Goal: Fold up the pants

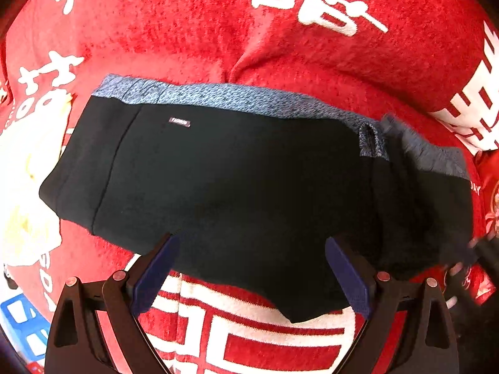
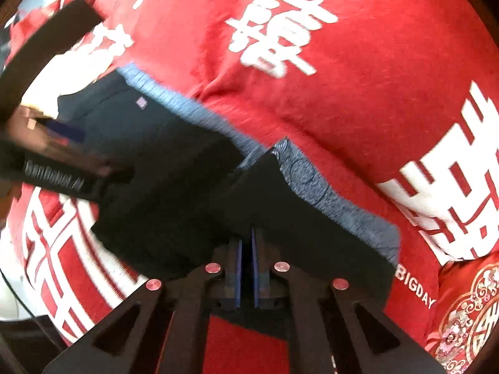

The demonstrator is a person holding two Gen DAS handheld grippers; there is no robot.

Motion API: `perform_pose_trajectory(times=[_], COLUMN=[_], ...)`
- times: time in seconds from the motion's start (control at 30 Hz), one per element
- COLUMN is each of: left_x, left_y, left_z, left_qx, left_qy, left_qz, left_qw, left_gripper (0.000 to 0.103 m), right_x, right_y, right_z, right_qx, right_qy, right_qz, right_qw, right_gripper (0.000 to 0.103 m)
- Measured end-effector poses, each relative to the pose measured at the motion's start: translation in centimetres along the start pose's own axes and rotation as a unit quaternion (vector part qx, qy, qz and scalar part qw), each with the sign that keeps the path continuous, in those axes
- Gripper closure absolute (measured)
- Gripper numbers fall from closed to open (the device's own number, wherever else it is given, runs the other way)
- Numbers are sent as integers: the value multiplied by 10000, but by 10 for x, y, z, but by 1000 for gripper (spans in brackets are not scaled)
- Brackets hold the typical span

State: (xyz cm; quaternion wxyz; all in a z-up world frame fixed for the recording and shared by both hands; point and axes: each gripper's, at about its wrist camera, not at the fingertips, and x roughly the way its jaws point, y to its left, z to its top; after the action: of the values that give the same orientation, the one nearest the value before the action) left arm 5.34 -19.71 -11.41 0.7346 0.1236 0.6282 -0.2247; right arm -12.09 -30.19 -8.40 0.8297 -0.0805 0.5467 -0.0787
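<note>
The black pants [image 1: 237, 180] lie on the red cloth [image 1: 187, 31], already folded into a short packet. My right hand-held gripper [image 2: 246, 249] is clamped on the right part, I think to lay it over. My left hand-held gripper [image 1: 249, 268] hangs with fingers apart above the near edge. The layers underneath are hidden.

The pants [image 1: 237, 180] lie on the blanket [image 1: 193, 34], waistband [image 1: 237, 98] at the far edge, a folded-over flap [image 2: 299, 218] at their right end.
</note>
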Motion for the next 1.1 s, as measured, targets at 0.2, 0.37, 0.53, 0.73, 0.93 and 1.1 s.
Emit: perform_pose_trajectory(times=[0.2,0.37,0.53,0.73,0.93,1.1], left_x=[-4,-10,-20,-1,42,51], left_y=[-3,-27,-85,-159,-181,-160], left_z=[6,18,38,58,60,44], left_qx=[60,292,781,1173,1181,1129], left_qy=[-29,-42,-244,-289,22,162], left_qz=[148,190,-105,-528,-383,-212], left_qw=[9999,9994,9966,9913,9923,9933], left_gripper=[7,7,7,7,7,6], right_x=[33,-16,-24,42,98,64], right_y=[29,-27,-156,-264,-268,-258], right_z=[-10,-12,-47,-120,-153,-148], right_qx=[-372,524,2533,4624,5414,5057], right_qy=[293,-129,-221,238,385,198], right_qz=[-93,1226,1193,2115,3597,3763], right_qw=[9988,9910,9598,8608,7590,7760], right_gripper=[89,47,44,45,69,76])
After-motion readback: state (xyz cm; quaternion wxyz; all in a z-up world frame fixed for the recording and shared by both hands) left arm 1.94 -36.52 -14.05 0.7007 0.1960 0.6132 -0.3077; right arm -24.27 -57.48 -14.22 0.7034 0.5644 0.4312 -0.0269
